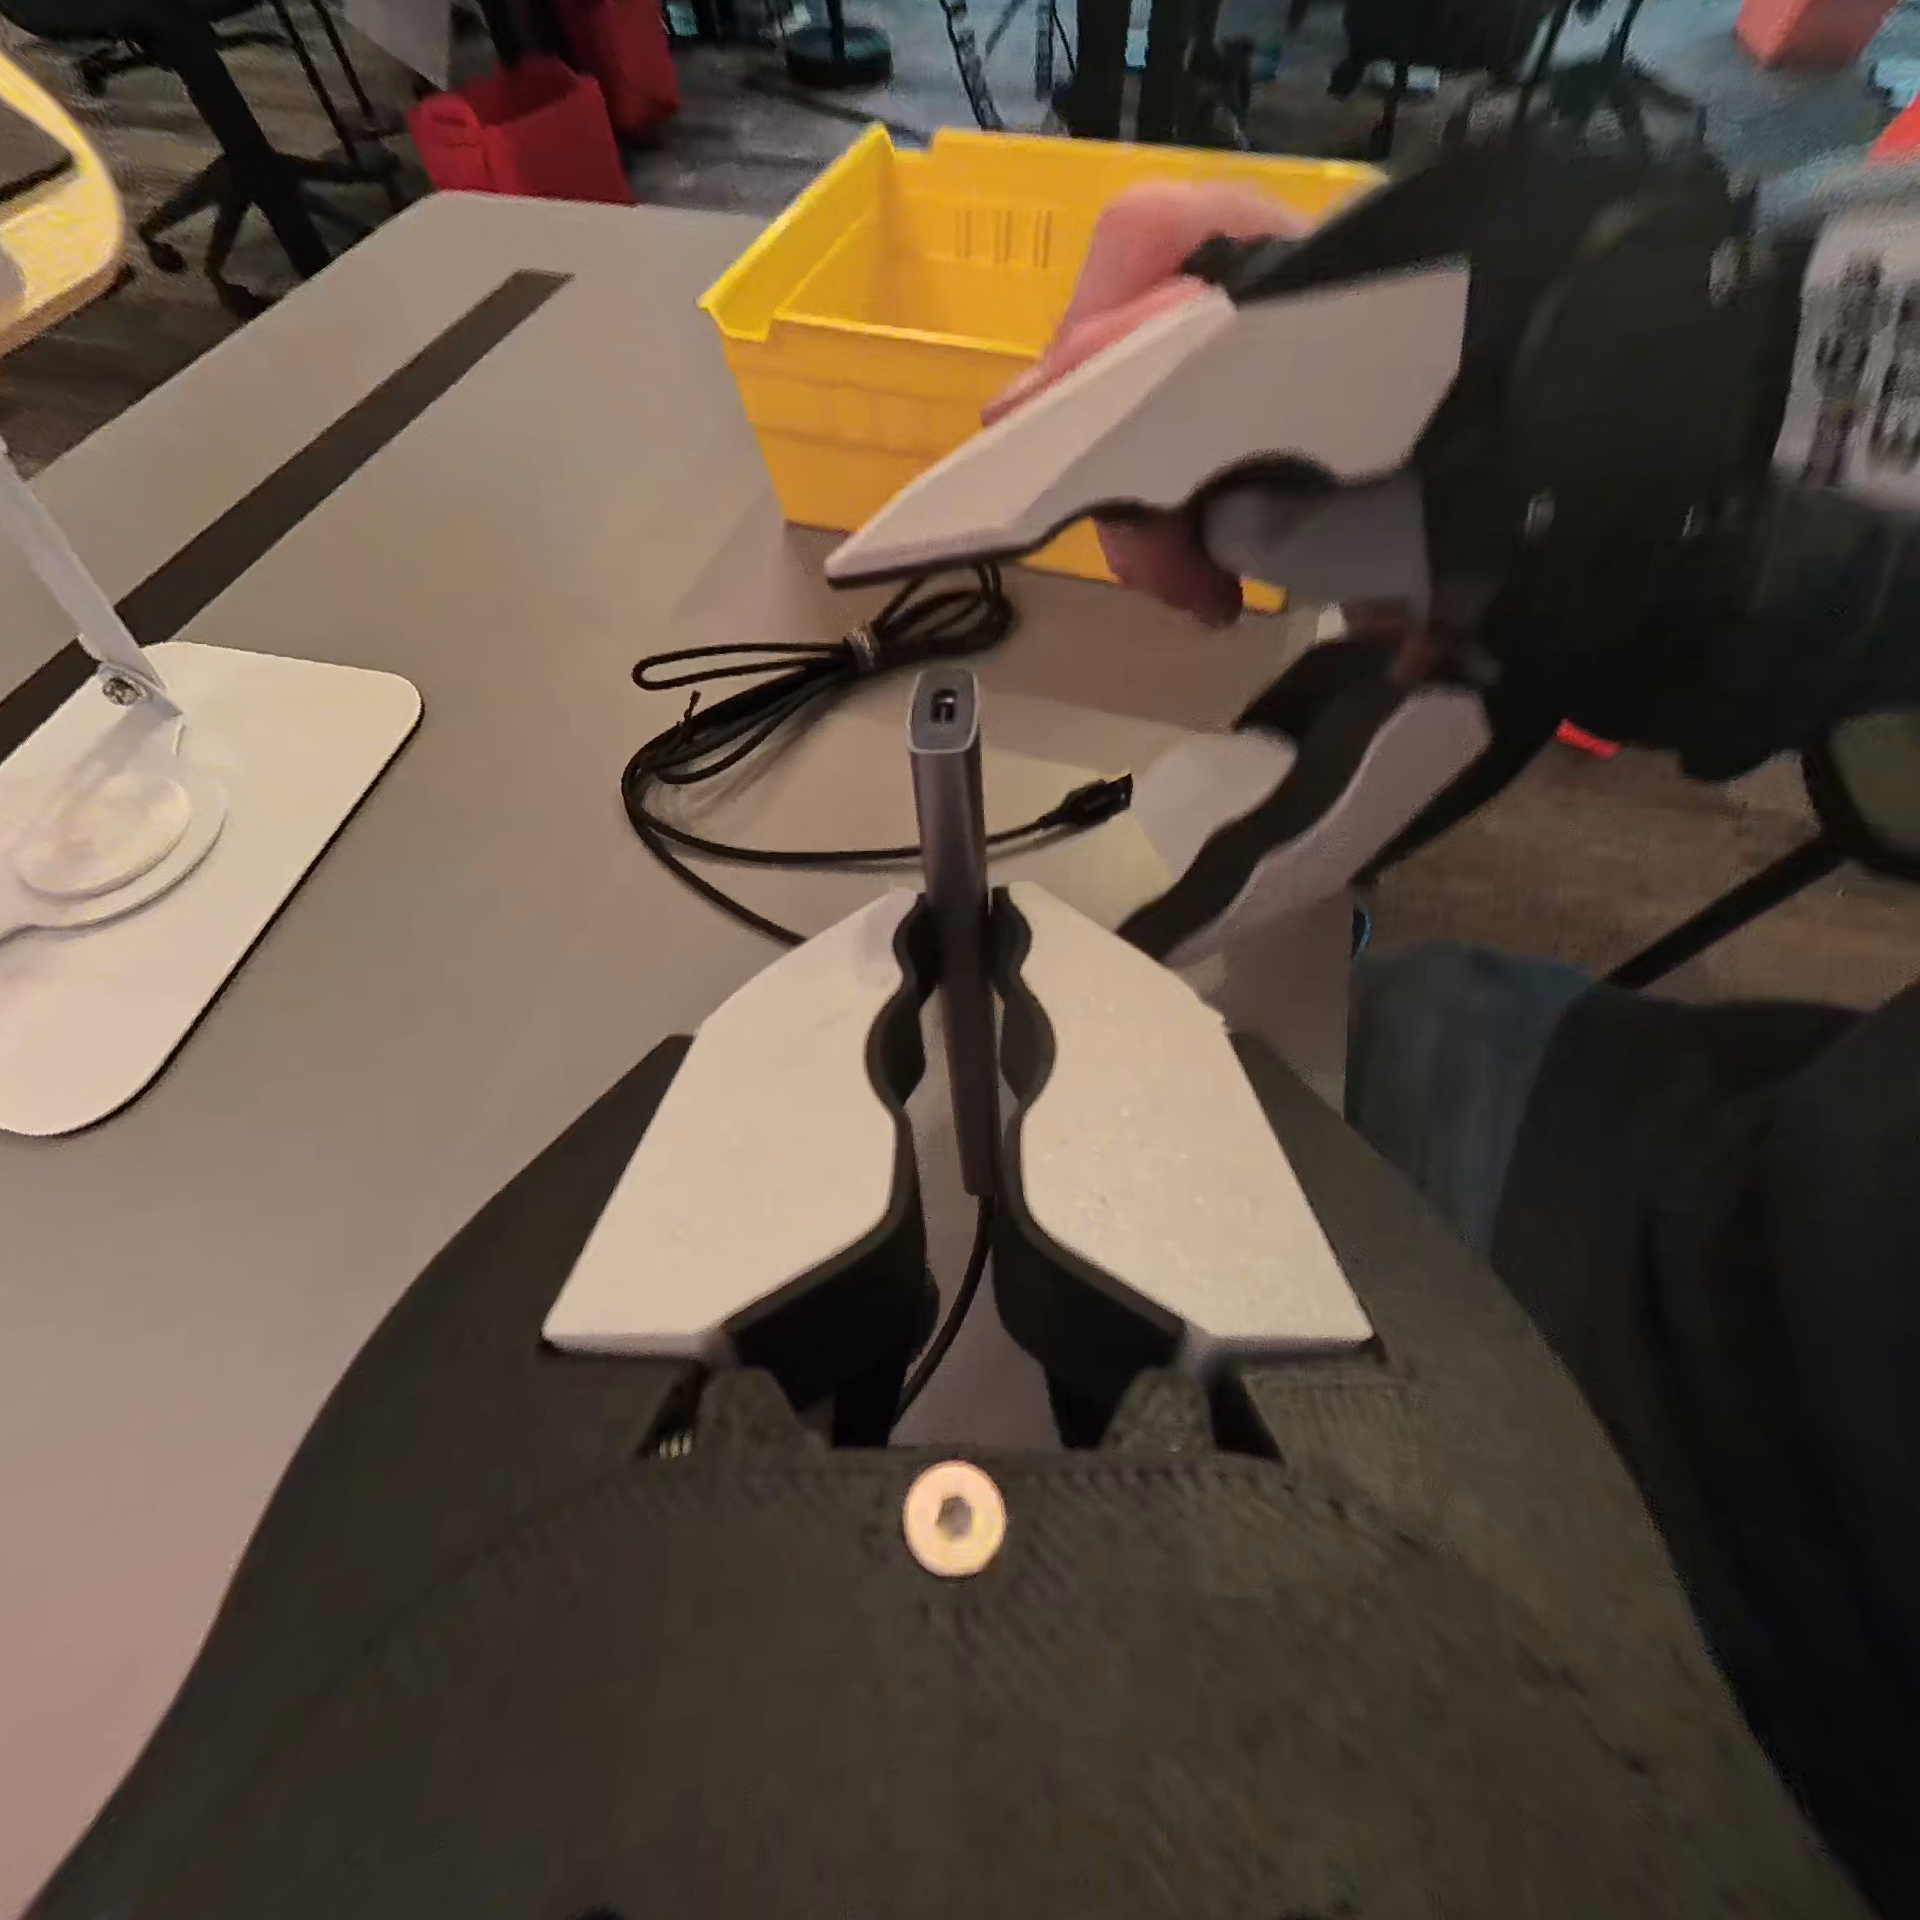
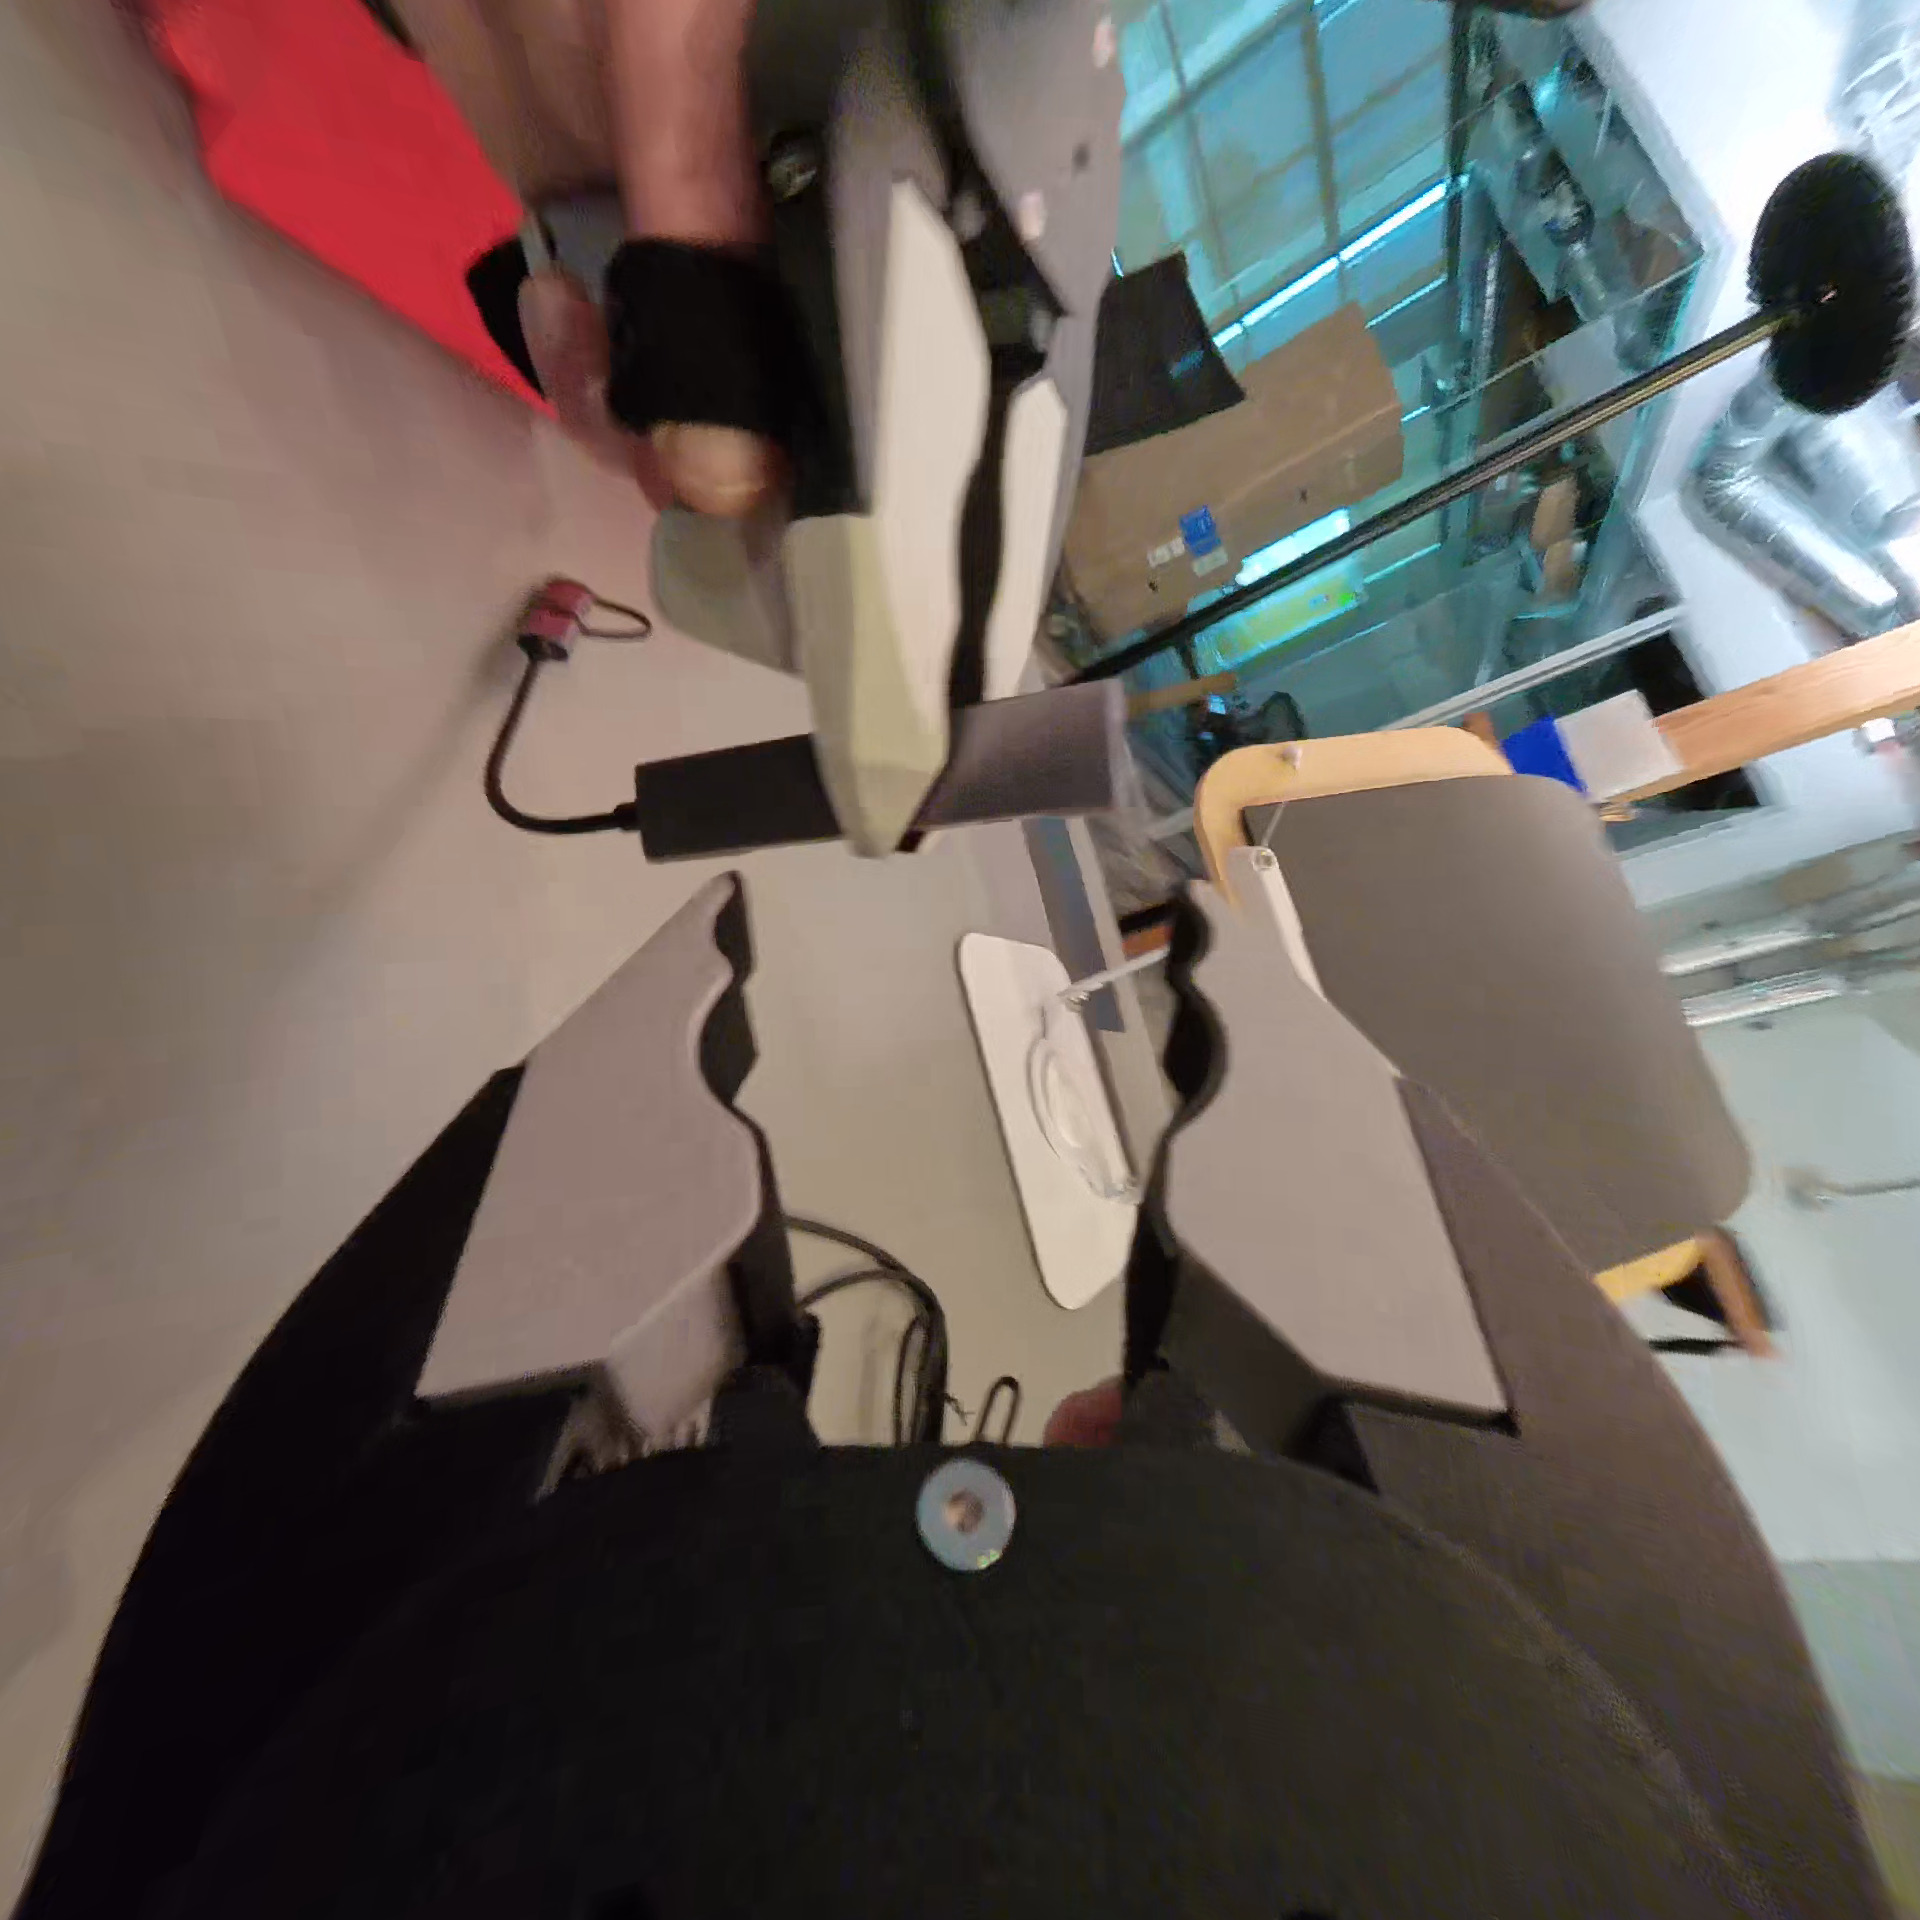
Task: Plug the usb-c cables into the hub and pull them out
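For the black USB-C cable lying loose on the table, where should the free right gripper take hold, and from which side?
Probably at the plug housing, not the cord. It is the only rigid, flat-sided part; the USB-C cable is otherwise a slack bundled coil. The plug lies flat, pointing toward the table edge, so the open right gripper can come down from above, jaws across its narrow sides, tip left exposed for the hub.

We see our left gripper and right gripper: grey scalloped fingers on black printed bodies (one silver washer each).
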A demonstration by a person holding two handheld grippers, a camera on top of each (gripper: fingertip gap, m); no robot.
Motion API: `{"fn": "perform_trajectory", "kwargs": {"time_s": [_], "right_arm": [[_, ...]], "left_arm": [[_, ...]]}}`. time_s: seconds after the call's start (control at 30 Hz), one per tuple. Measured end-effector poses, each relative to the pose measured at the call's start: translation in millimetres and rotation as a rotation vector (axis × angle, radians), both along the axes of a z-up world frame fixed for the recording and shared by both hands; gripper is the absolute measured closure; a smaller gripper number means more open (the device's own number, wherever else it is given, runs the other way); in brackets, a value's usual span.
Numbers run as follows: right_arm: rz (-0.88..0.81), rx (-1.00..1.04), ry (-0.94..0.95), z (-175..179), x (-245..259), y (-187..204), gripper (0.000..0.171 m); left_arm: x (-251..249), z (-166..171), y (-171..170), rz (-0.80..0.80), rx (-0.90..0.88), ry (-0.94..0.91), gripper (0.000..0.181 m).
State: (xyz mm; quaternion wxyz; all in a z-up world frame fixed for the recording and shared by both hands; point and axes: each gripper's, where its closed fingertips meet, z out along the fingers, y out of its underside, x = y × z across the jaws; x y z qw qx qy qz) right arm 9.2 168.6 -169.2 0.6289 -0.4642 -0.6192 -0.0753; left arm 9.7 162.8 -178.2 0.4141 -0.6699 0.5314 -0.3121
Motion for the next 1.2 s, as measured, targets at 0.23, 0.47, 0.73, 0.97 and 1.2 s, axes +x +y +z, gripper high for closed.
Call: {"fn": "perform_trajectory", "kwargs": {"time_s": [0.23,0.47,0.73,0.97,1.2], "right_arm": [[0.178,-0.316,0.077,13.0,-4.1,-18.2,0.145],[0.296,-0.547,0.113,0.7,-11.2,-30.9,0.163],[0.301,-0.599,0.397,18.7,-0.5,-13.4,0.165],[0.288,-0.637,0.637,35.9,22.6,8.7,0.165],[0.285,-0.654,0.717,41.1,16.4,15.5,0.165]], "left_arm": [[4.2,-14.4,-19.1,-0.138,0.07,0.183,0.172],[1.1,-26.3,-17.8,-0.159,0.206,0.29,0.171],[0.4,0.1,1.7,-0.003,0.312,0.134,0.165],[-3.4,31.9,-2.3,0.088,0.222,-0.053,0.165],[39.6,-4.0,-44.5,0.04,-0.353,-0.347,0.153]]}}
